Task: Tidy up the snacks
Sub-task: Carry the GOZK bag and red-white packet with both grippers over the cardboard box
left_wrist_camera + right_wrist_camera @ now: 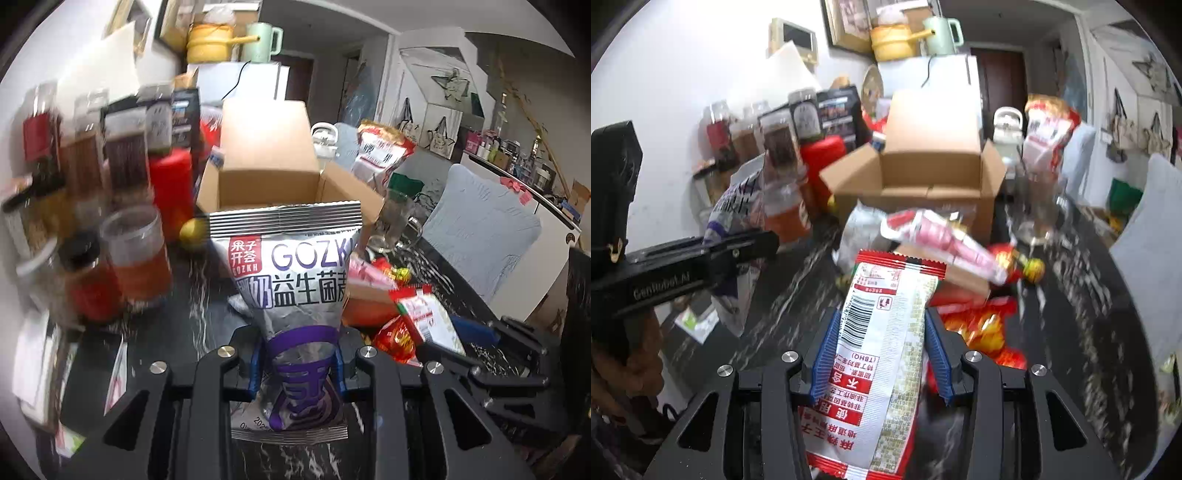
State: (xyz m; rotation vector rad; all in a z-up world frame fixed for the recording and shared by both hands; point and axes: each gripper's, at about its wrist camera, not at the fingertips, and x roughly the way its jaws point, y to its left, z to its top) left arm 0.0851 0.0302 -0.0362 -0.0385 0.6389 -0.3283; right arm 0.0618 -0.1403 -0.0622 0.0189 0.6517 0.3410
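Between the blue pads of the left tool (pixel 297 363) sits a silver-and-purple snack bag (pixel 295 288), pinched at its narrow lower part, its sealed top edge standing up in front of the cardboard box (pixel 266 162). Jaws are drawn in narrow on the bag. Right tool (pixel 882 350) grips a red-and-white snack packet (pixel 886 325), barcode side up, pads pressing on both long edges; jaws are at moderate width, set by the packet.

Box stands open on the dark marbled surface (pixel 798 291), flaps spread, beyond both held items. Loose snacks lie between the tools and the box: a pink packet (pixel 945 240) resting on a brown carton, and red-and-yellow wrappers (pixel 982 325) just right of the right tool. A glass mug (pixel 395 221) stands beside the box's right corner. Jars (pixel 122 155) and a red container (pixel 171 192) line the wall to the left, blurred. A yellow round fruit (pixel 192 234) sits near the box's left front corner.

In the right wrist view the left tool shows at the left edge, with the silver bag beyond it.
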